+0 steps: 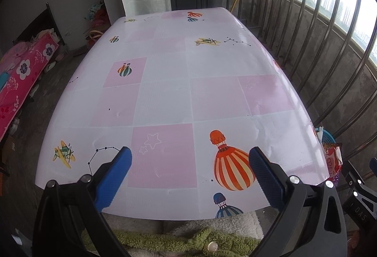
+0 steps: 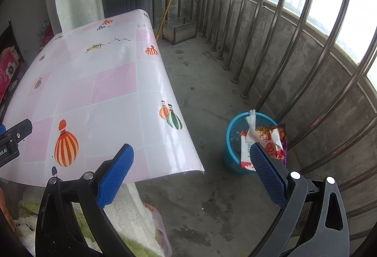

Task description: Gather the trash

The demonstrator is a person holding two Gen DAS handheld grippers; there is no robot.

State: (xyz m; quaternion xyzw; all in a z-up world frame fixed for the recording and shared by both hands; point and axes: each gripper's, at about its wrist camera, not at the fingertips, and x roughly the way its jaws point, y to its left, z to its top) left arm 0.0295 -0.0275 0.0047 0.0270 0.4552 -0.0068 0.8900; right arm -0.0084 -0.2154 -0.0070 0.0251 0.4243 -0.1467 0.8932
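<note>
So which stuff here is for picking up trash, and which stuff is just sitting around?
For the job:
- blue basket
- wrappers sticking out of it
- left gripper, open
- right gripper, open

Just there:
- table with balloon pictures
- pink flowered bedding
- green towel
- metal railing

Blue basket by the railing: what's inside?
The blue basket holds a red-and-white packet, crumpled white paper and a red patterned snack bag sticking up over its rim. Anything beneath them is covered.
</note>
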